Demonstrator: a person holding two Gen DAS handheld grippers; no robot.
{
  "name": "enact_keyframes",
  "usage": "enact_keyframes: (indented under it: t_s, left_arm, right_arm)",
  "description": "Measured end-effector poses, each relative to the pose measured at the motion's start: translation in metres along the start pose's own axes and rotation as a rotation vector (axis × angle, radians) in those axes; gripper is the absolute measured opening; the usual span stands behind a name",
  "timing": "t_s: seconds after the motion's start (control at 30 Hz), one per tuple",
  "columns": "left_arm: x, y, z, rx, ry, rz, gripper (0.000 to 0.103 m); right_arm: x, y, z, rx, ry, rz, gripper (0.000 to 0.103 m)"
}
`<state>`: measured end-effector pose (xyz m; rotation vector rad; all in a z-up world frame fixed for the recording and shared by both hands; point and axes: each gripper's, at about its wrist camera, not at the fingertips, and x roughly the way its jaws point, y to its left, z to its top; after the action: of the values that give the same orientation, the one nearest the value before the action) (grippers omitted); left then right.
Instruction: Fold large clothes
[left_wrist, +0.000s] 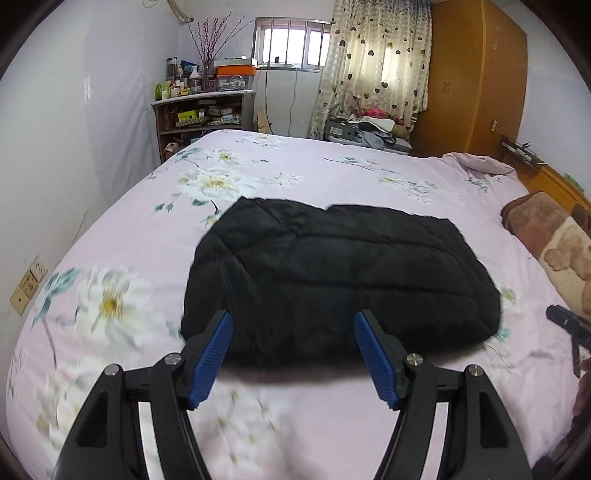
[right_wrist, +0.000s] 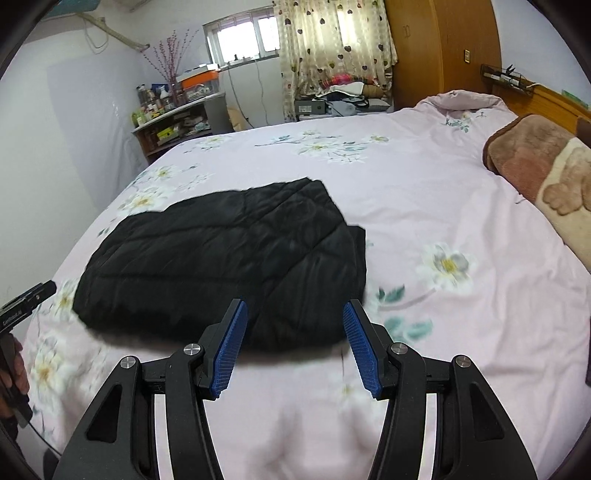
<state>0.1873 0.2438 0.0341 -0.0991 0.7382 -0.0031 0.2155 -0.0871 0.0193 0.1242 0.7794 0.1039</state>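
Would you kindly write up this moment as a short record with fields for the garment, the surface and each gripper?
garment: black quilted jacket, folded into a compact rectangle, lying flat
surface: pink floral bedspread
left gripper: open, nothing between the jaws, clear of the jacket
right gripper: open, nothing between the jaws
nearby: brown blanket at the bed's right edge
fold status: looks finished

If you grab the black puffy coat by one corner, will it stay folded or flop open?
The black puffy coat would probably flop open: it looks soft and quilted, with loose layers stacked at one edge. It likely feels light for its bulk. Its smooth-looking shell might slide easily on the bedspread.
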Motion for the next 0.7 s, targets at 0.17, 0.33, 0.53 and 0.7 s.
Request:
enact_keyframes:
  t_s: [0.17, 0.33, 0.53, 0.7]
  left_arm:
    - [-0.041, -0.015, -0.026, -0.008, -0.016, -0.001, 0.071]
    - [-0.081, -0.024, -0.05, -0.042, 0.004, 0.003, 0.071]
    - [-0.124, -0.034, -0.077, -0.013, -0.008, 0.013, 0.073]
    - [-0.149, -0.04, -0.098, -0.009, -0.002, 0.007, 0.074]
  right_arm:
    - [-0.042, 0.02, -0.031, -0.036, -0.019, 0.009, 0.056]
    - [-0.077, 0.043, -0.061, -0.077, -0.014, 0.025, 0.061]
    - [-0.12, 0.064, -0.089, -0.102, -0.042, 0.031, 0.061]
    - [-0.142, 0.072, -0.107, -0.105, -0.048, 0.041, 0.061]
